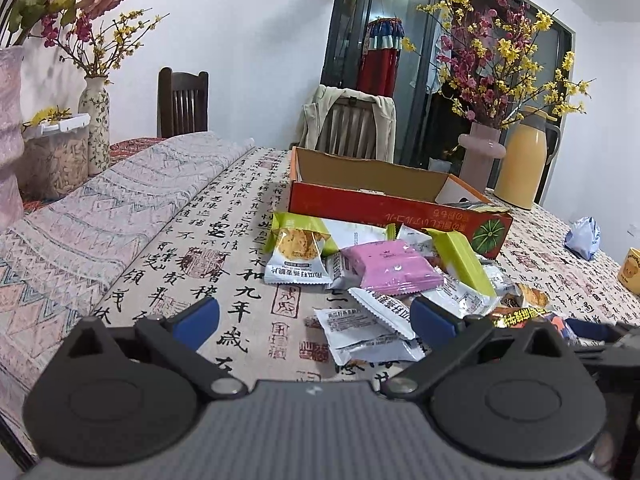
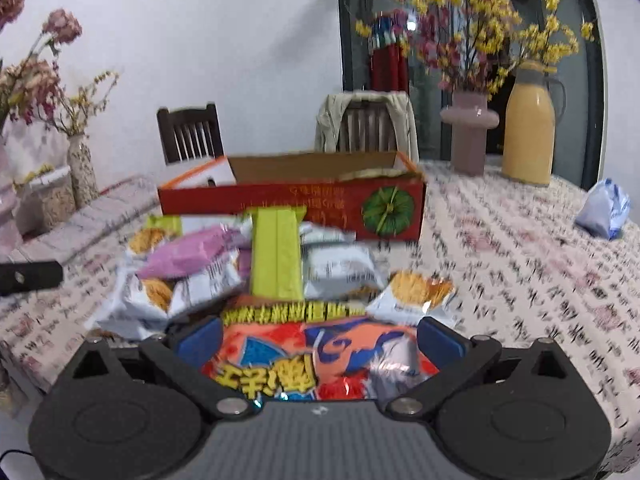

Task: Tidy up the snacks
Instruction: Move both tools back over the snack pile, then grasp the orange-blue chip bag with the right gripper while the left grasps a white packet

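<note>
Right gripper (image 2: 320,340), fingers spread around the orange snack bag (image 2: 320,356), risks scattering the loose packets (image 2: 340,268) before reaching the red box (image 2: 292,204); left gripper (image 1: 314,314) hovers spread, empty.

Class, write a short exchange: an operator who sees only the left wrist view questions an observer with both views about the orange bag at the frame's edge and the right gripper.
Operator: From the left wrist view I see only a corner of the orange bag. What is the right gripper doing with it?
Observer: It is wide open, and the bag lies between its fingers, filling the gap.
Operator: What lies just past the bag, toward the red box?
Observer: The green packet lies on top of the pile, lengthwise toward the box.
Operator: Anything off to the bag's right?
Observer: A white packet with a golden snack picture lies beyond the right finger, on the tablecloth.
</note>
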`<state>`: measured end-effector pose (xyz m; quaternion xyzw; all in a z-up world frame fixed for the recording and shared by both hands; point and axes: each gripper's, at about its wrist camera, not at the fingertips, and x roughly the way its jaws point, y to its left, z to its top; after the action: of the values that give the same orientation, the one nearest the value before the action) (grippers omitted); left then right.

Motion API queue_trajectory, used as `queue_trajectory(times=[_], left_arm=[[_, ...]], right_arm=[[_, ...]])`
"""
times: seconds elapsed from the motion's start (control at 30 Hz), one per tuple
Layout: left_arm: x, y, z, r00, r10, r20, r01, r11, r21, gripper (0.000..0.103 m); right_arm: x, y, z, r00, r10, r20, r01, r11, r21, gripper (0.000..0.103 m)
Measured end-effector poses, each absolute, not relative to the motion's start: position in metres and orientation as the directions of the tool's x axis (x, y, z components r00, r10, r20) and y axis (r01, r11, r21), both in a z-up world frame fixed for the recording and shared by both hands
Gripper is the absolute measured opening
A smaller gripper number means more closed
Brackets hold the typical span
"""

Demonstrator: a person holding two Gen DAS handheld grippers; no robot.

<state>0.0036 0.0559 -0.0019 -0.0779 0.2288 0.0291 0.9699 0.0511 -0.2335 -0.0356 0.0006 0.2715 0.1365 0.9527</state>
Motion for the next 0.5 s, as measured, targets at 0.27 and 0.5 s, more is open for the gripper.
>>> queue_trajectory(times=[0.27,0.5], left_arm=[[0.005,0.055,-0.005,0.889,0.016,-0.458,-0.092,0.985,-0.143,0.103],[0.007,0.056,-0.006,0.886,0.016,-0.464,-0.094,0.985,-0.147,0.103]], right_arm=[[0.051,-0.226,-0.058,0.858,0.207,-0.471,-0.229,0.973,0.010,0.103],[0.052,-0.231,-0.063,0.864,0.235,-0.445,-0.243,0.969,0.040,0.103]])
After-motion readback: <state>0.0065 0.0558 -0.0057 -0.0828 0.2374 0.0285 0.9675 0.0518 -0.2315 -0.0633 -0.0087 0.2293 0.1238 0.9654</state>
